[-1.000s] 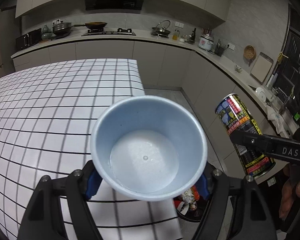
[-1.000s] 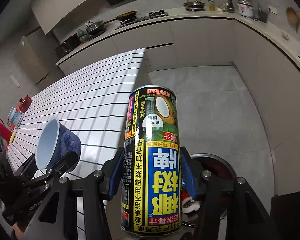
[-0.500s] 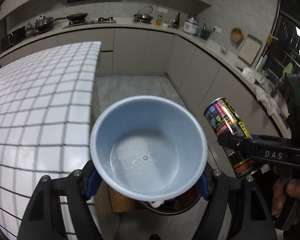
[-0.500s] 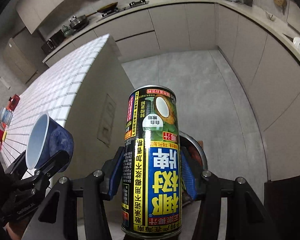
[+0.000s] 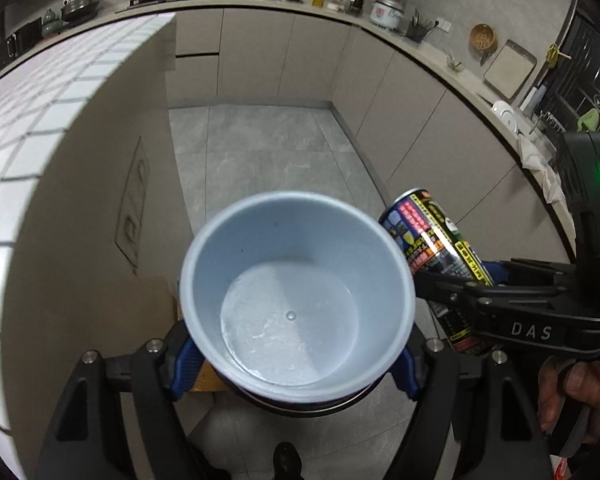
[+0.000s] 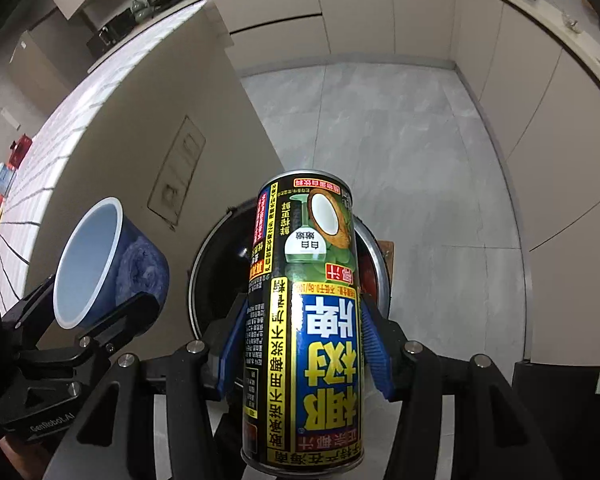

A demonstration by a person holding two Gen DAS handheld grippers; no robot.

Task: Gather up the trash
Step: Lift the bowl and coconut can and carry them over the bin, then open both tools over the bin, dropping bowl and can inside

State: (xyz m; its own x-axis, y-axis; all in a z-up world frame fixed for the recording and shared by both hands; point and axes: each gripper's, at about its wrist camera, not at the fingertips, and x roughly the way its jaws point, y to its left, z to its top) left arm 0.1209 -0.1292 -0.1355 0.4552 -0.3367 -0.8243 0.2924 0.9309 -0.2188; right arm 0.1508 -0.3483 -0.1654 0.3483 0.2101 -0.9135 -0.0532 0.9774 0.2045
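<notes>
Your left gripper [image 5: 296, 360] fingers clamp the pale-blue plastic cup [image 5: 296, 300]; your right gripper [image 6: 304, 344] fingers clamp the black-and-yellow drink can [image 6: 304, 320], both above the round metal-rimmed bin [image 6: 216, 272].

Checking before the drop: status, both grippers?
Left gripper shut on blue cup. Right gripper shut on can. Both above the bin; nothing in the way.

Grey tile floor [image 5: 260, 152] centre; beige cabinets [image 5: 284, 52] along top and right; white-tiled island [image 5: 40, 120] at left.
</notes>
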